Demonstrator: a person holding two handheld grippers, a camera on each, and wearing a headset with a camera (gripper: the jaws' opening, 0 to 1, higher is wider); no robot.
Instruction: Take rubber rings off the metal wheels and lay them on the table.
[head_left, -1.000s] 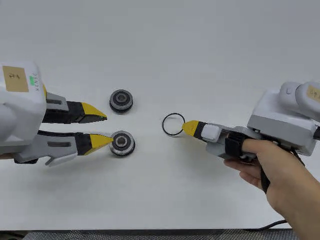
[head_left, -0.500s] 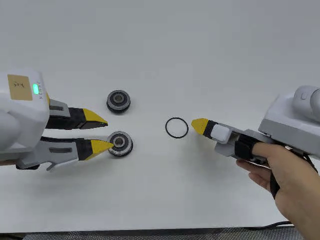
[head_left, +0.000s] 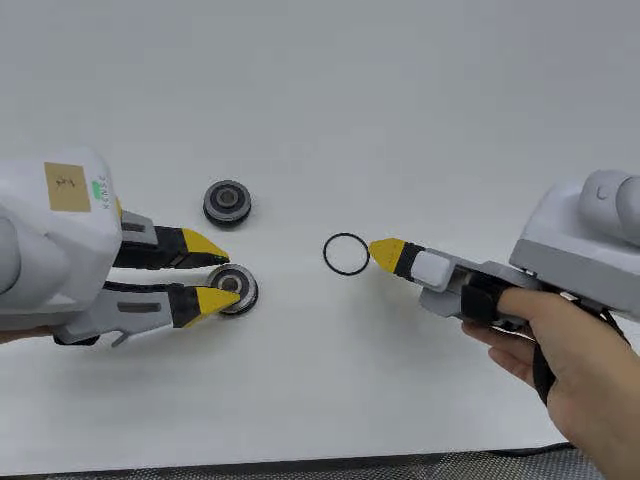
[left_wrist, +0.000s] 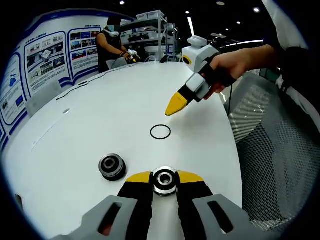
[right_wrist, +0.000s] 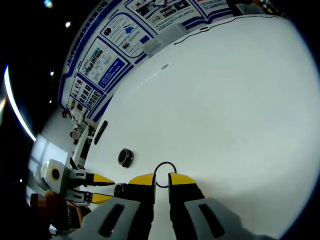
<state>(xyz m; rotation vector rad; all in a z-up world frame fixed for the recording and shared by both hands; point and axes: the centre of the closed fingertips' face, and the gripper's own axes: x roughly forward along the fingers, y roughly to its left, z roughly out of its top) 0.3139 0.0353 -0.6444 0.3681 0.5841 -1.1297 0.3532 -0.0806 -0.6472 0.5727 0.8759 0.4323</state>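
Note:
A loose black rubber ring (head_left: 346, 254) (left_wrist: 160, 132) lies flat on the white table (head_left: 400, 120). My right gripper (head_left: 383, 254) (right_wrist: 161, 181) (left_wrist: 174, 106) sits just right of the rubber ring (right_wrist: 164, 165), tips at its edge, jaws a narrow gap apart with nothing held. Two metal wheels stand on the left, each with a black ring around it. The near wheel (head_left: 234, 288) (left_wrist: 165, 180) is between the yellow tips of my left gripper (head_left: 218, 272) (left_wrist: 165, 179), which is open around it. The far wheel (head_left: 227, 202) (left_wrist: 111, 166) (right_wrist: 125, 157) stands free.
The table's front edge (head_left: 300, 465) runs along the bottom of the head view, with metal mesh below it. A person (left_wrist: 111, 40) stands beyond the far end of the table, near shelves and wall posters.
My left gripper has moved forward so its tips now flank the near wheel. My right gripper drew back off the ring, then came close to its edge again. The ring stays flat on the table.

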